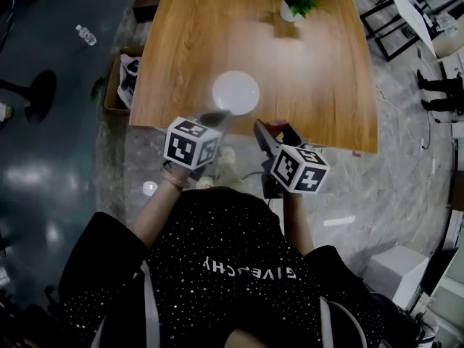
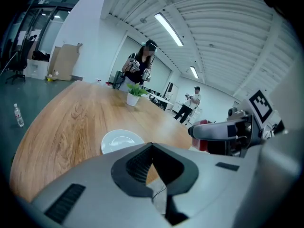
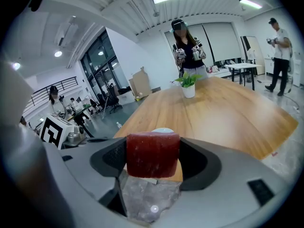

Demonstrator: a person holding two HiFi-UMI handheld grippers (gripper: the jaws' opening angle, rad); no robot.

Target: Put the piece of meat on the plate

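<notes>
Meat (image 3: 153, 151): pinched in my right gripper (image 3: 153, 161), off the table's (image 1: 312, 78) near edge.
Plate (image 1: 235, 92): bare, just far-left of the meat.
Left gripper (image 2: 152, 151): pressed together, empty.
Remaining: carry over, release.

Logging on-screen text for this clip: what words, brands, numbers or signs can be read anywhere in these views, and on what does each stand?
"GIVENCHY": upside down in the head view, in pale letters across the person's black speckled shirt.
White cubes with black square markers: patterns only, no letters or numbers.
Clear plastic bottle on the floor: label too small to read.
Nothing else legible in any view.
</notes>
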